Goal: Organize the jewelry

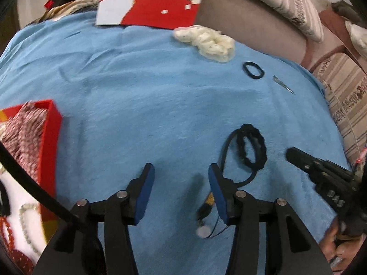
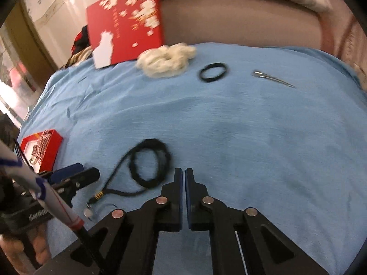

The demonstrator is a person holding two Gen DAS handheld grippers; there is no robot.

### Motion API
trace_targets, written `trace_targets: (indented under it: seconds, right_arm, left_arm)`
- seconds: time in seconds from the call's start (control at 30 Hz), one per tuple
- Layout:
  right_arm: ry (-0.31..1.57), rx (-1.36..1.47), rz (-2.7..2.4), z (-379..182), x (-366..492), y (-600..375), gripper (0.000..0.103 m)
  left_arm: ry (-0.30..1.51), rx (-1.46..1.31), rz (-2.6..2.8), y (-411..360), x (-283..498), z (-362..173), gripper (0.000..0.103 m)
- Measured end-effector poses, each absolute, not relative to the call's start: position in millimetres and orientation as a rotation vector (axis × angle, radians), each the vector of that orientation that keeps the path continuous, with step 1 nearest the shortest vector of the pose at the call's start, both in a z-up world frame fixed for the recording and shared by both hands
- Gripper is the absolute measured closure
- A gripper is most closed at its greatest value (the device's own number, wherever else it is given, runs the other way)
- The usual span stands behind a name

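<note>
A black cord necklace with a small gold and white pendant lies coiled on the blue cloth. My left gripper is open and empty, just left of the cord. The cord also shows in the right wrist view, left of my right gripper, which is shut and empty. The open red jewelry box at the left holds a patterned cloth and beaded strings.
A black hair tie, a cream scrunchie and metal tweezers lie at the far side. A red box lid leans against the sofa. The right gripper shows at the right of the left wrist view.
</note>
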State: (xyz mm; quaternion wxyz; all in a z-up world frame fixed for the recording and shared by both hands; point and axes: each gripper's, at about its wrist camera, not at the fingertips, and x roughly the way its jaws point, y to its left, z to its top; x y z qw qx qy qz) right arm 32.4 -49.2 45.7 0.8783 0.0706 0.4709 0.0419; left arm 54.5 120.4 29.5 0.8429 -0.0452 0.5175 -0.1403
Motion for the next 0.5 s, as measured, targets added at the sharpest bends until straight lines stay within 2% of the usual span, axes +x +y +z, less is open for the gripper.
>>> trace_targets:
  seconds: [0.17, 0.2, 0.23, 0.33, 0.37, 0.4, 0.47, 0.5]
  right_arm:
    - [0.996, 0.104, 0.006, 42.2, 10.9, -81.6, 0.1]
    - [1.003, 0.115, 0.012, 40.5, 7.5, -85.5, 0.1]
    - [1.005, 0.126, 0.02, 39.8, 4.6, -88.0, 0.1]
    - [1.001, 0.175, 0.064, 40.5, 0.9, -88.2, 0.096]
    - [0.996, 0.199, 0.085, 41.7, 0.7, -87.5, 0.088]
    - [0.992, 0.215, 0.101, 43.0, 1.7, -85.7, 0.075]
    - [0.976, 0.231, 0.134, 47.2, 4.5, -77.7, 0.063]
    - [0.967, 0.223, 0.142, 49.1, 6.7, -72.1, 0.063]
  left_arm:
    - [1.061, 0.015, -0.336, 92.8, 51.8, 26.8, 0.053]
    - [1.05, 0.054, -0.334, 86.2, 50.2, 25.8, 0.066]
    - [1.043, 0.078, -0.333, 82.5, 49.5, 24.6, 0.099]
    - [1.042, 0.056, -0.327, 81.0, 49.7, 27.1, 0.1]
    - [1.035, 0.01, -0.327, 87.8, 51.5, 33.4, 0.1]
    - [1.024, -0.023, -0.322, 94.6, 52.4, 39.0, 0.1]
    - [0.994, -0.112, -0.31, 116.8, 55.7, 54.3, 0.1]
    - [0.984, -0.147, -0.306, 126.0, 57.2, 59.7, 0.101]
